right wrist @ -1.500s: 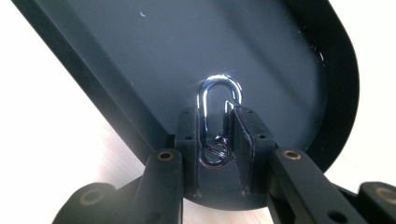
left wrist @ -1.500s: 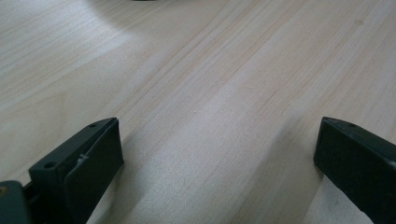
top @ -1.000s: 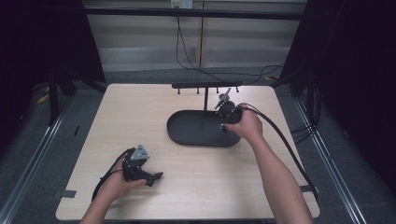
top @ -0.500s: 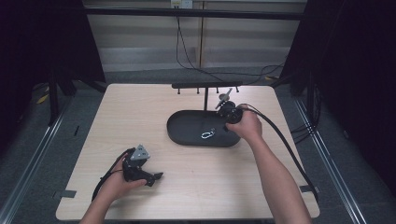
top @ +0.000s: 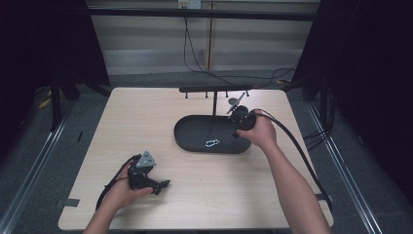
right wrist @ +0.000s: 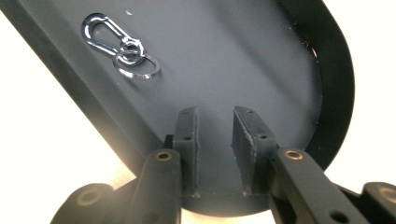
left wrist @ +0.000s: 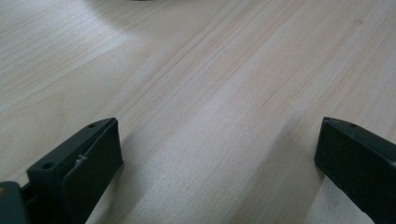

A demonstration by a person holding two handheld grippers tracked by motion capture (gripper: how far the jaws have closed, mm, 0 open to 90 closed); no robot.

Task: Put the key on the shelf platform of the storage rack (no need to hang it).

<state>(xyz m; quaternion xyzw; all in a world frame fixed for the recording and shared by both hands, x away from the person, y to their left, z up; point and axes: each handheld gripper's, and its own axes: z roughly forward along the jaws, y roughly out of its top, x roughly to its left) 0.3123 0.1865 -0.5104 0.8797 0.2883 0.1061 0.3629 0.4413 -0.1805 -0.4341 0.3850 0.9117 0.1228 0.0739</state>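
A silver carabiner with a key ring [top: 212,143] [right wrist: 119,44] lies flat on the black oval tray [top: 185,139] [right wrist: 243,60], near its middle. My right gripper [top: 238,123] [right wrist: 215,112] hangs over the tray's right end. Its jaws stand a little apart with nothing between them, and the carabiner lies apart from them. My left gripper [top: 162,185] [left wrist: 219,123] rests low over the bare wooden table [top: 146,122] near the front left, with its jaws wide open and empty.
A black T-shaped stand [top: 214,89] with small pegs under its crossbar rises from the back of the tray, just behind my right gripper. Cables trail from both grippers. The table's edges drop to a dark floor on all sides.
The carabiner was not on the tray one second ago and now lies on it, left of the right gripper. Both hands have barely moved.
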